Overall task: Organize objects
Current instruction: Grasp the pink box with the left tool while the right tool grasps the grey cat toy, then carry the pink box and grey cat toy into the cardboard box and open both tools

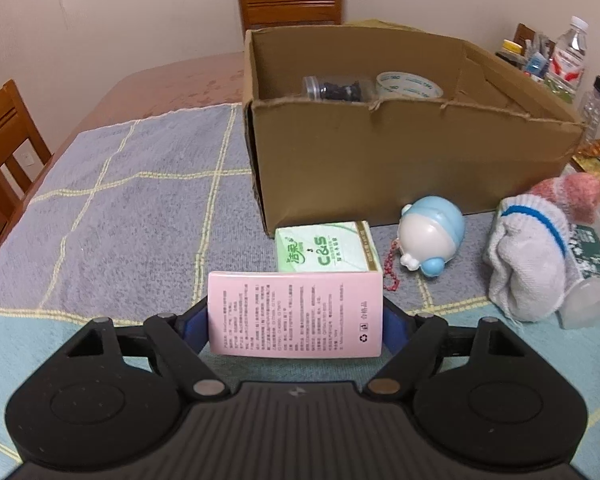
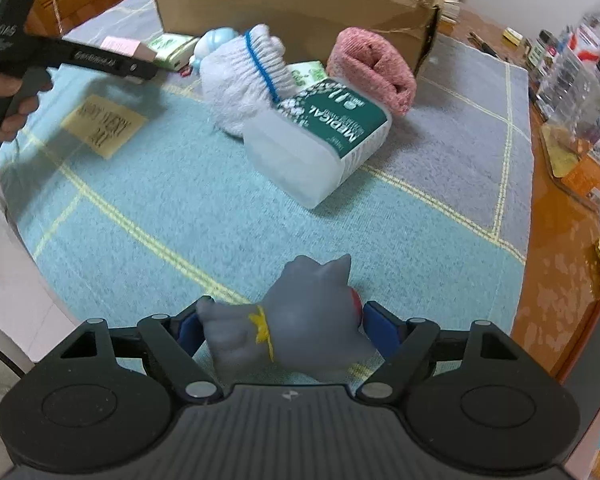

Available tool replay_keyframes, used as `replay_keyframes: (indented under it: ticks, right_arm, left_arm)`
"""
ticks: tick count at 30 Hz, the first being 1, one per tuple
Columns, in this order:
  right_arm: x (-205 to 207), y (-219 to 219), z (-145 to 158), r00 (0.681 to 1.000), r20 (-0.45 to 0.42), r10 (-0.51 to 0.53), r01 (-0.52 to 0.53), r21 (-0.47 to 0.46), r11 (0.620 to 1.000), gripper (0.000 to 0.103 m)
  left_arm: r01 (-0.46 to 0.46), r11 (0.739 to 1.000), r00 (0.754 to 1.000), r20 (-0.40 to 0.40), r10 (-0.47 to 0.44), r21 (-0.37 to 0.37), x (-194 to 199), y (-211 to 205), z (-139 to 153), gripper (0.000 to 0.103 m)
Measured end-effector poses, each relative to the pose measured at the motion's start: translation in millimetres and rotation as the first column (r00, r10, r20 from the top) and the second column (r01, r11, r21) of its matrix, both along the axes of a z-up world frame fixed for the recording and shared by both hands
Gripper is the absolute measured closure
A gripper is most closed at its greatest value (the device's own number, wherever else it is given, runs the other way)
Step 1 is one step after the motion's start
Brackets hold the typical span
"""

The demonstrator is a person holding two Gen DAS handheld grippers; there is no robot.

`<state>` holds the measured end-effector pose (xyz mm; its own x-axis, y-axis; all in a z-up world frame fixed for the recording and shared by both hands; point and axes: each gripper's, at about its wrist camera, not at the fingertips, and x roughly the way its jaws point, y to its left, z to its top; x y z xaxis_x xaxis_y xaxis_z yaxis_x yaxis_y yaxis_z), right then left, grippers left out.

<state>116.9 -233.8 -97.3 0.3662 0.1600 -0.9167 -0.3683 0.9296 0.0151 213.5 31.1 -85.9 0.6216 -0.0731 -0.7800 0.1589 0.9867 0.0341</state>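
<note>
My left gripper [image 1: 296,326] is shut on a pink printed box [image 1: 296,312], its blue pads [image 1: 198,326] pressed to the box's two sides just above the checked cloth [image 1: 120,208]. In the right wrist view that same gripper and pink box [image 2: 120,46] show at the upper left. My right gripper [image 2: 282,330] is shut on a grey toy figure [image 2: 300,320] with a yellow band, low over the cloth. An open cardboard box [image 1: 380,160] stands behind, holding a clear jar [image 1: 332,88] and a tape roll [image 1: 410,86].
In front of the box lie a green tissue pack [image 1: 326,250], a blue-and-white toy [image 1: 432,236], a white knit roll [image 2: 244,76], a pink knit roll [image 2: 372,72], a medical pack [image 2: 332,132] and a yellow note [image 2: 104,124]. Bottles [image 1: 570,52] crowd the right table edge; wooden chairs [image 1: 290,6] stand around.
</note>
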Motion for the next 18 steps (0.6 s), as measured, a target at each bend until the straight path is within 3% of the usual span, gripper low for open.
replay_keyframes:
  ticks: [9, 18]
  right_arm:
    - [13, 11, 21, 0.999, 0.026, -0.023, 0.023, -0.029, 0.999, 0.024]
    - [35, 17, 58, 0.996, 0.078, -0.045, 0.044, 0.023, 0.999, 0.024]
  left_arm:
    - [0.099, 0.995, 0.994, -0.036, -0.099, -0.017, -3, -1, 39, 0.022]
    - [0.189, 0.981, 0.982, 0.018, -0.189, -0.034, 16, -10, 89, 0.022]
